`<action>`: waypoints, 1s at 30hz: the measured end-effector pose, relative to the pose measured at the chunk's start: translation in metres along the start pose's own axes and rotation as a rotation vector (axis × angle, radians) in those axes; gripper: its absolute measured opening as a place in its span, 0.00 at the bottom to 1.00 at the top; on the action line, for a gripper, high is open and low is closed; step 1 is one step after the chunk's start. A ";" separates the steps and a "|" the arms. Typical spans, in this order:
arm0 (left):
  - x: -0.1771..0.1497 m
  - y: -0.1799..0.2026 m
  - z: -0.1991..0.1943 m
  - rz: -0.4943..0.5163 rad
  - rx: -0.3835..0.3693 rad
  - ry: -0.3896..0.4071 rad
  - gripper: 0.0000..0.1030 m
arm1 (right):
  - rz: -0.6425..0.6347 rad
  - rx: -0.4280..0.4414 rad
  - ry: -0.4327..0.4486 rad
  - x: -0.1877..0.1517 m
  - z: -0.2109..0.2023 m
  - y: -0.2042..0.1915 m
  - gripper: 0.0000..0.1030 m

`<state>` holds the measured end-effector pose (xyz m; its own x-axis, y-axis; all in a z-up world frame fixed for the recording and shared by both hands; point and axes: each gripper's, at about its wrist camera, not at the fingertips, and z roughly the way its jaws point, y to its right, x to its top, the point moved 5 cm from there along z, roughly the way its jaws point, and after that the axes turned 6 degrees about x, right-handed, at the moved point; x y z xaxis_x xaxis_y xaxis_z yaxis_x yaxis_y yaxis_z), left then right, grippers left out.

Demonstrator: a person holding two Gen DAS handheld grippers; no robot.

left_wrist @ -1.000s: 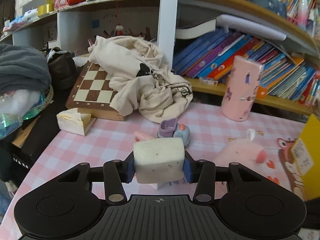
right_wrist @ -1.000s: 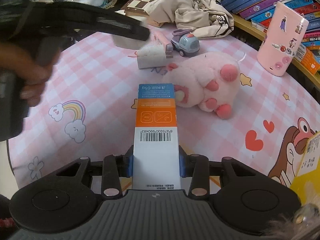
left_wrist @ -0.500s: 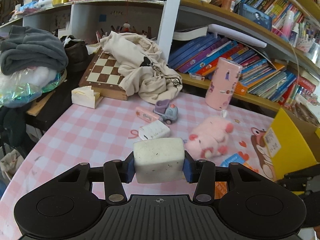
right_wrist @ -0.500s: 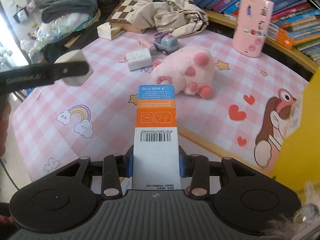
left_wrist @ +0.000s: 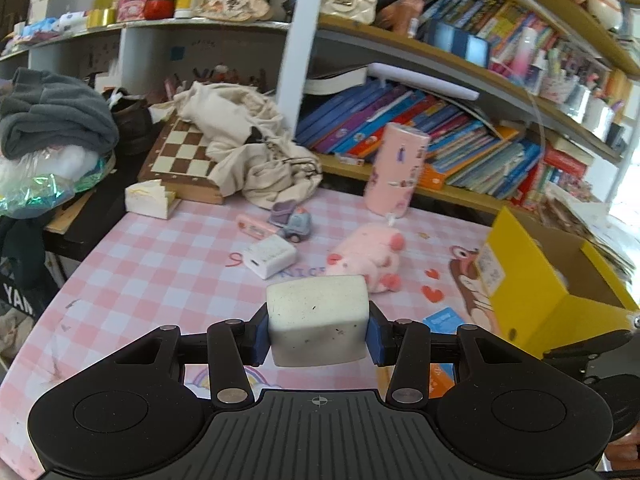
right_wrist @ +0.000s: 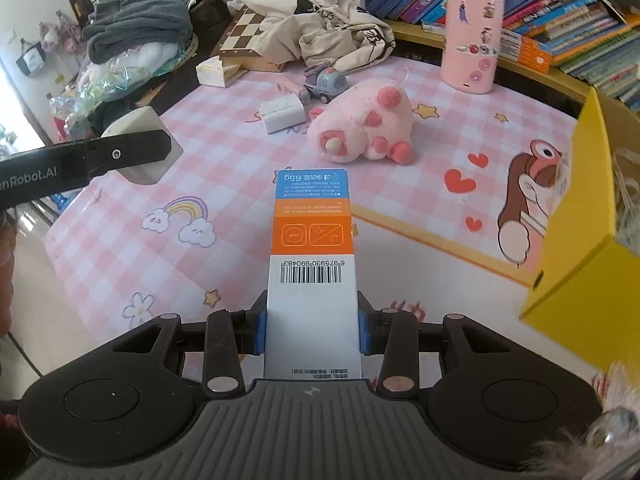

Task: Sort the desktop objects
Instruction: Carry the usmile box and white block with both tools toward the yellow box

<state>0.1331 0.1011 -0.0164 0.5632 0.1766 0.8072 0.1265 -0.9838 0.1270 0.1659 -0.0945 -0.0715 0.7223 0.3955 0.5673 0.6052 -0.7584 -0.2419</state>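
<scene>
Heads up: your left gripper (left_wrist: 318,334) is clamped on the white foam block (left_wrist: 317,325) and your right gripper (right_wrist: 311,328) on the tall carton (right_wrist: 312,268), both above the bench (right_wrist: 120,200), so swinging toward the yellow box (right_wrist: 576,256) could clip its rim.

Left gripper (left_wrist: 318,334) clamped and raised, right gripper (right_wrist: 312,326) clamped, seemingly angled downward

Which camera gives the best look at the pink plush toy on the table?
The right wrist view: the pink plush toy lies near the middle of the frame, large and unobstructed, its paw pads facing the camera. In the left wrist view the toy is smaller and farther off, its lower edge just behind the white block held in the left gripper.
</scene>
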 end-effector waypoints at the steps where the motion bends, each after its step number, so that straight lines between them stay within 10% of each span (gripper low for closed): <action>1: -0.001 0.002 -0.003 0.008 -0.005 0.003 0.43 | 0.009 0.000 0.004 -0.003 -0.003 -0.001 0.36; 30: -0.026 0.064 -0.013 0.135 -0.222 -0.052 0.43 | 0.237 -0.161 0.025 -0.081 -0.060 0.023 0.36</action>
<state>0.1160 0.0333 -0.0223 0.6049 0.0388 0.7953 -0.1318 -0.9801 0.1481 0.1009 -0.1748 -0.0764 0.8277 0.1860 0.5294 0.3580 -0.9015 -0.2430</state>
